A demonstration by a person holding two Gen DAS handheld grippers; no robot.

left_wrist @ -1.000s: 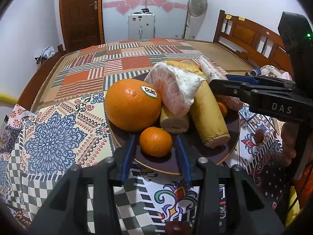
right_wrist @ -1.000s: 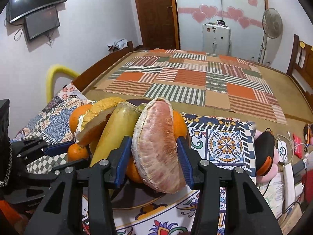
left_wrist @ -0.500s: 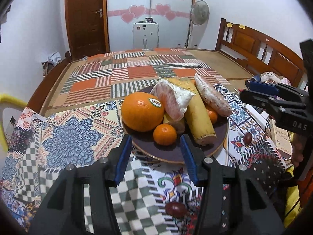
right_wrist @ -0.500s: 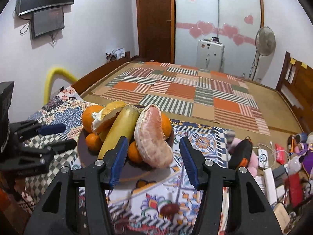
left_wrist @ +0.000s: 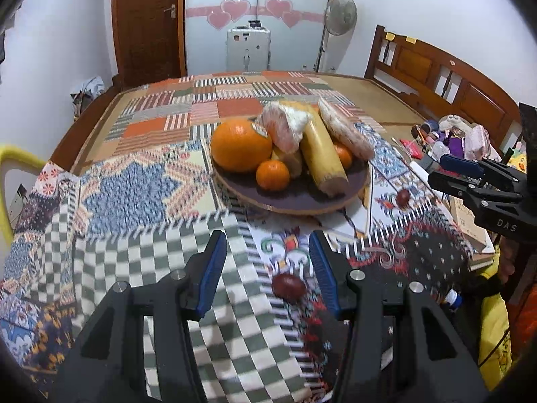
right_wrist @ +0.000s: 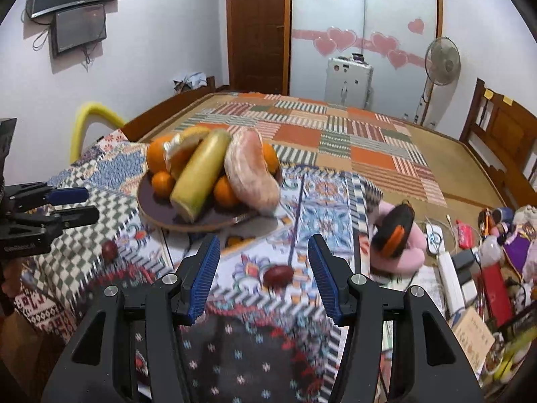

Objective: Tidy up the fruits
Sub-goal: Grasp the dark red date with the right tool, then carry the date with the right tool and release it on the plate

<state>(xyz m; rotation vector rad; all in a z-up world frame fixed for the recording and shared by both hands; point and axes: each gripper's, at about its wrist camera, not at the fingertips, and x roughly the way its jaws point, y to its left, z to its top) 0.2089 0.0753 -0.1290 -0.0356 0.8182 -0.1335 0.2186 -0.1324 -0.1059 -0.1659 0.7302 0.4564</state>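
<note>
Both tools have pulled back from the plate (left_wrist: 295, 201) since a second ago. Left tool (left_wrist: 268, 262) was around the small orange (left_wrist: 272, 174) at the plate's near edge; now it hovers over checkered cloth (left_wrist: 151, 245), jaws apart, empty, just been opening slightly. A dark red fruit (left_wrist: 288, 287) lies on the cloth between and below its blue pads (left_wrist: 213, 268), not touched. Right tool (right_wrist: 265, 265) earlier had the peeled pomelo segment (right_wrist: 251, 171) between its pads; now that segment rests on the plate (right_wrist: 157, 208), leaning on the long yellow fruit (right_wrist: 201, 174), well ahead of the tool. Right jaws are apart and empty, just been opening. Another dark red fruit (right_wrist: 278, 276) sits on the cloth between its pads, untouched.

Plate holds the big orange (left_wrist: 241, 144), small orange, long yellow fruit (left_wrist: 322, 154), two peeled pomelo pieces (left_wrist: 285, 127) and another small orange (left_wrist: 343, 156); pile looks the same as half a second ago. A third dark red fruit (left_wrist: 402, 197) lies on the cloth right of the plate. Plate appears smaller and further off in both views than before. Right tool (left_wrist: 476, 181) shows at the right edge of the left view, left tool (right_wrist: 67, 205) at the left edge of the right view. Cloth covers the bench; cluttered items (right_wrist: 470, 252) to the right.
</note>
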